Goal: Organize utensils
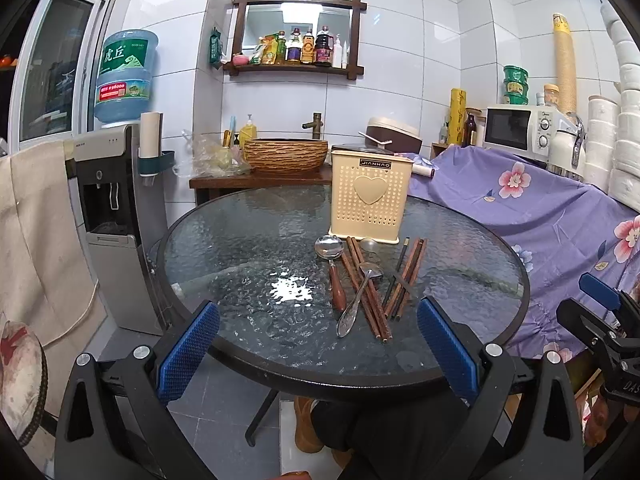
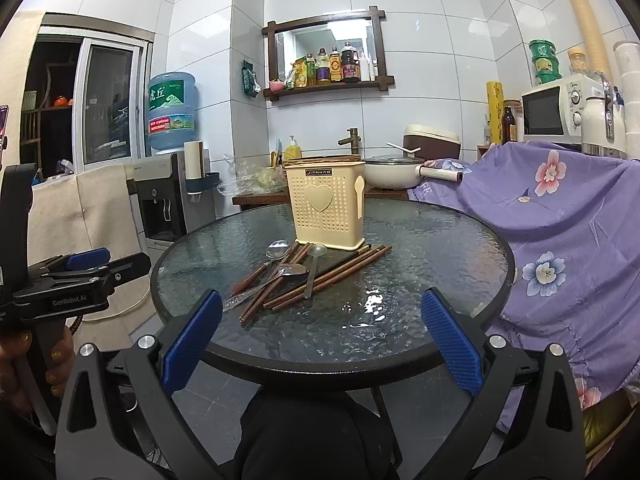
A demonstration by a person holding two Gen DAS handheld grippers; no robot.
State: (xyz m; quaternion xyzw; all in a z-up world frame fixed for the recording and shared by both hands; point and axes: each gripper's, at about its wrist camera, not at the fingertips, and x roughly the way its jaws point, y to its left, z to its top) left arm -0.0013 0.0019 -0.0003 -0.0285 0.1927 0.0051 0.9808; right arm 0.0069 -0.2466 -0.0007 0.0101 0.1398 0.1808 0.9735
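A cream perforated utensil holder [image 1: 370,198] [image 2: 326,208] stands upright on the round glass table [image 1: 240,240] [image 2: 440,248]. In front of it lies a loose pile: a wooden-handled spoon [image 1: 334,272] [image 2: 264,266], a steel spoon [image 1: 356,300] [image 2: 276,278], a third spoon [image 1: 370,246] [image 2: 314,268] and several brown chopsticks [image 1: 368,292] [image 2: 320,280]. My left gripper [image 1: 318,344] is open and empty at the table's near edge. My right gripper [image 2: 320,336] is open and empty, also at the near edge.
A water dispenser [image 1: 112,208] stands left of the table. A purple floral cloth [image 1: 540,208] [image 2: 560,216] covers the counter at the right, with a microwave [image 1: 520,128]. A wooden basin and tap [image 1: 286,152] sit behind the table.
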